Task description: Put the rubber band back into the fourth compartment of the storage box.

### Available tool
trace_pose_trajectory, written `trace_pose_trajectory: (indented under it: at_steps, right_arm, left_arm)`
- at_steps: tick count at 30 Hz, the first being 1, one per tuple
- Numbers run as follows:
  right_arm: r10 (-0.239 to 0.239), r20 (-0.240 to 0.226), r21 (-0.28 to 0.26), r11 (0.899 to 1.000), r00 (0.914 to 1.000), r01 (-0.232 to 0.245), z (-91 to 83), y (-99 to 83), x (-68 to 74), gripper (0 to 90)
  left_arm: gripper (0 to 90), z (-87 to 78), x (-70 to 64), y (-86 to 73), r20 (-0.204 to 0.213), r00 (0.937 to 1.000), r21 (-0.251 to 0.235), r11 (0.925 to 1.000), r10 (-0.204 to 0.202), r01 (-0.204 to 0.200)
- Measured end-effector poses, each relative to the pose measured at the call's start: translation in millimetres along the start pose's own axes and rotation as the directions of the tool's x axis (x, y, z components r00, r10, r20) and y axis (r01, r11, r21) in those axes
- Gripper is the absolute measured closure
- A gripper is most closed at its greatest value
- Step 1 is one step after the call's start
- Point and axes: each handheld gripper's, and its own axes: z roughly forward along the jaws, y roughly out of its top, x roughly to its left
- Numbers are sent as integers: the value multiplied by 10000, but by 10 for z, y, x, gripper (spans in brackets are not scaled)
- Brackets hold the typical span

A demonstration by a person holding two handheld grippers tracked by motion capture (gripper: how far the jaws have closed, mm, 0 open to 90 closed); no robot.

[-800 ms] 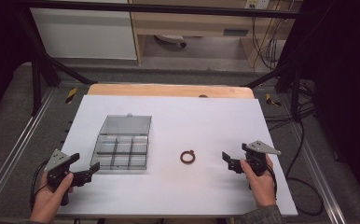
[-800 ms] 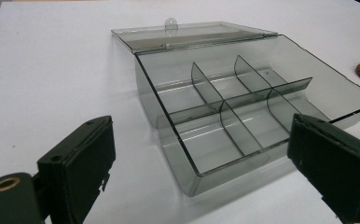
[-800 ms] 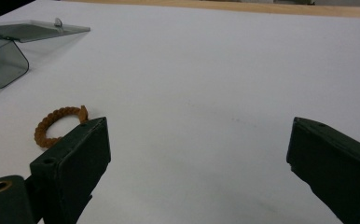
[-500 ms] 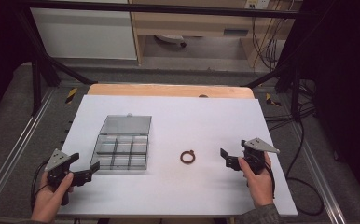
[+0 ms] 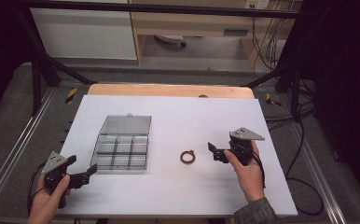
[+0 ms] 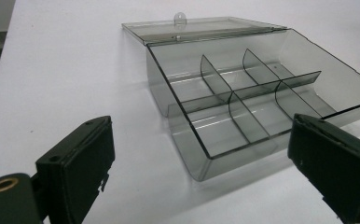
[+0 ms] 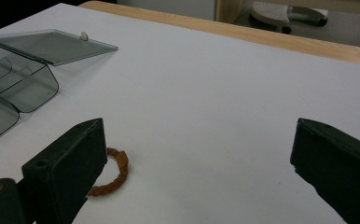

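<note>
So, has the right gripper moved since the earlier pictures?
Yes. In the high view the right gripper has moved left, toward the bracelet, which lies in the same place beside the box.

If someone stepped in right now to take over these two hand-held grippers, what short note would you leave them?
Left gripper: jaws open, holding nothing, at the near left corner of the clear smoky plastic compartment box.
Right gripper: jaws open, holding nothing, just right of the small brown braided ring, not touching it.
Things: the box sits on the white table, lid folded back flat, all compartments empty. The ring lies on the table between the box and the right gripper.
Done: lid is open.
Left: probably grasp the ring with the right gripper and put it into a compartment; perhaps shut the lid afterwards.
</note>
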Motion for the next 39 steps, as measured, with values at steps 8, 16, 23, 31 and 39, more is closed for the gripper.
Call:
trace_pose_trajectory:
  at_steps: [8, 16, 23, 31, 39]
  right_arm:
    - [7, -312, 154, 9999, 9995, -2, 148, 165, 27, 43]
    - [-319, -518, 544, 9979, 9981, 347, 299, 249, 147, 47]
    - [-566, -841, 863, 9942, 9948, 638, 415, 236, 289, 49]
    - [-660, -1181, 1309, 9880, 9908, 814, 506, 185, 388, 49]
    - [-641, -1432, 2029, 9748, 9876, 926, 642, 114, 473, 53]
  left_arm:
    - [67, -82, 1, -64, -218, 9998, 117, 9999, 2, 0]
    - [67, -60, -5, -55, -177, 9998, 186, 9998, 60, -57]
    - [67, -60, 4, -57, -192, 9998, 235, 9997, 56, -52]
    - [67, -55, -2, -51, -59, 9999, 244, 9996, 118, -117]
    - [68, -52, 12, -52, -66, 10000, 236, 9997, 69, -68]
